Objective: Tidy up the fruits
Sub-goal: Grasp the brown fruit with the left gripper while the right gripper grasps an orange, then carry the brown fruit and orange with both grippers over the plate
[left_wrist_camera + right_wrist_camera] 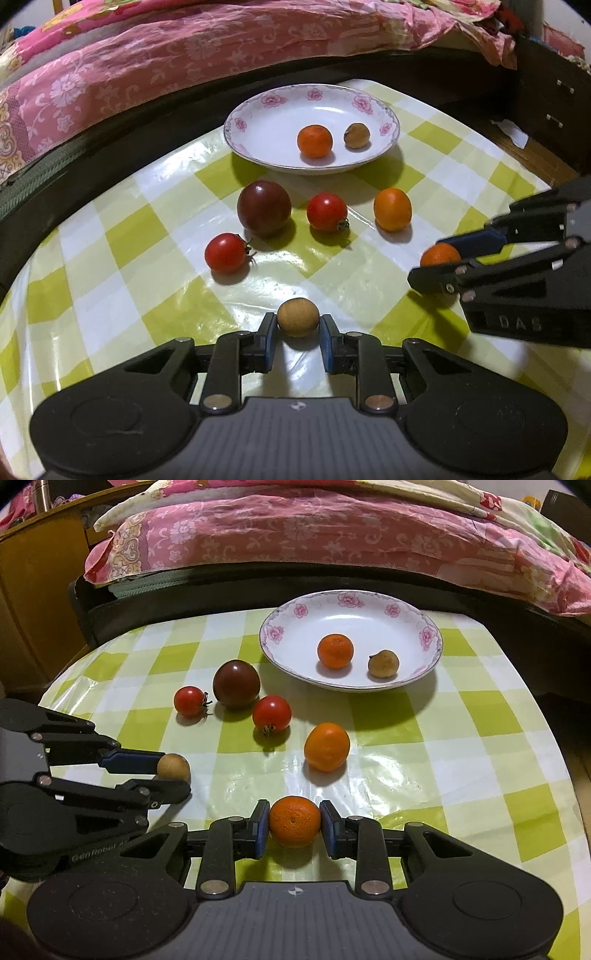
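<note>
In the left wrist view the right hand-held gripper [439, 264] hides most of the small orange [437, 254] it grips. We see the left hand-held gripper [298, 334] closed on a tan round fruit [297, 316] low over the counter [177, 258]. The plate [266, 122] beyond holds another orange [314, 141] and a brownish fruit [356, 135], too blurred to name.

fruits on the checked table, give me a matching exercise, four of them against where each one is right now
Things:
1. tan longan
2. dark tomato
3. brown longan
4. small orange

Places:
A. in the plate
B. between the right gripper fingers
C. on the tablecloth beside the red tomatoes
D. between the left gripper fingers

Pairs: 1-D, 2-C, 3-A, 4-B
</note>
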